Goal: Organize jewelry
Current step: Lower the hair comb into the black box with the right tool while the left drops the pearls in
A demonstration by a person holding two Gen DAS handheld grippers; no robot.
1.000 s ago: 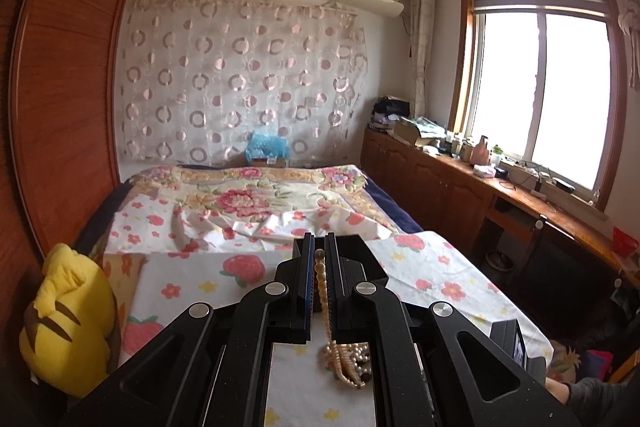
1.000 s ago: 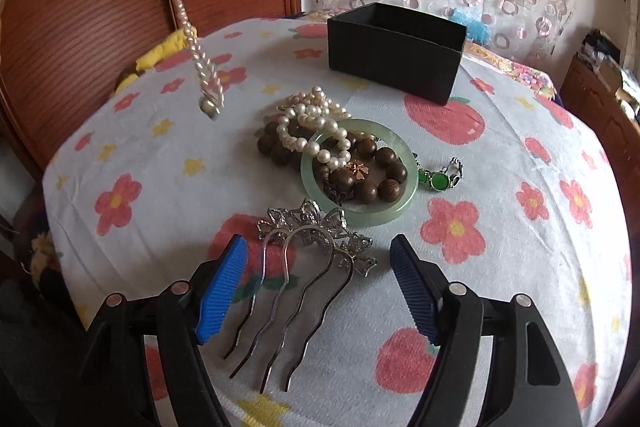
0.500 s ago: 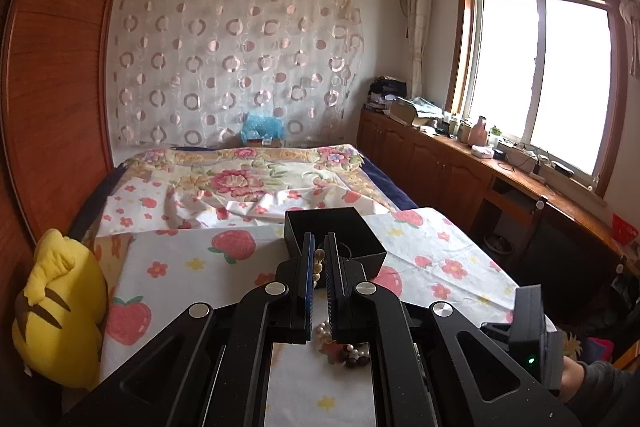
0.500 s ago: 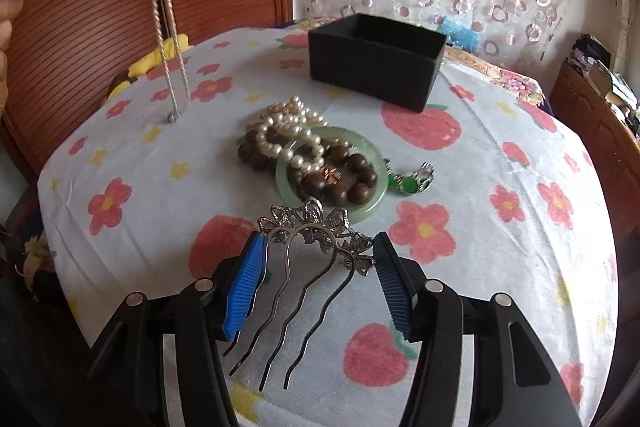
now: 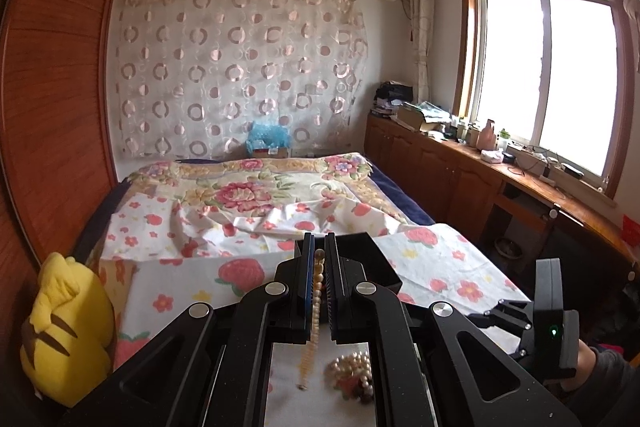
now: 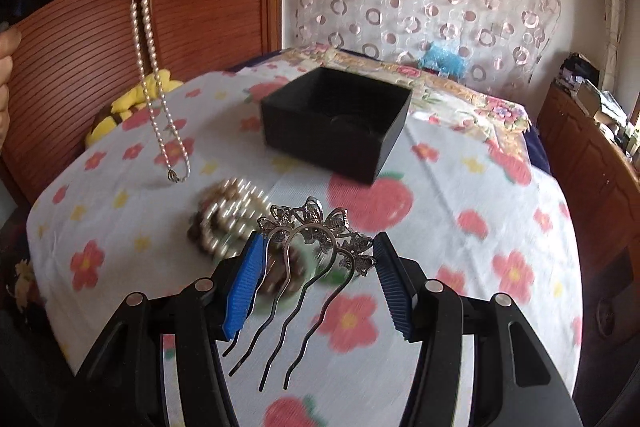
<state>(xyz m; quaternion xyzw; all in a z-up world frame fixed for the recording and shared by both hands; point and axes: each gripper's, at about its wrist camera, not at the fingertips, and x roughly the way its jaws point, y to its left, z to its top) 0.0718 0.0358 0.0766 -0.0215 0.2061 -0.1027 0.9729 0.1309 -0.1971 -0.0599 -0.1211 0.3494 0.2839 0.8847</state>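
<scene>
Left gripper (image 5: 318,283) clenched on pearl necklace (image 6: 150,67), dangling clear for box (image 6: 336,117); right gripper (image 6: 316,283) clamps hair comb (image 6: 316,247), box ahead

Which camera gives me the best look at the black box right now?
Right wrist: the black box sits whole and open-topped on the floral cloth. The left wrist view shows only its edges behind the left gripper, shut on the pearl necklace.

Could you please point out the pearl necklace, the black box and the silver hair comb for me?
pearl necklace (image 6: 141,23): right wrist view, on the hanging double strand.
black box (image 6: 320,135): right wrist view, on its front wall.
silver hair comb (image 6: 310,217): right wrist view, on its ornate top.
</scene>
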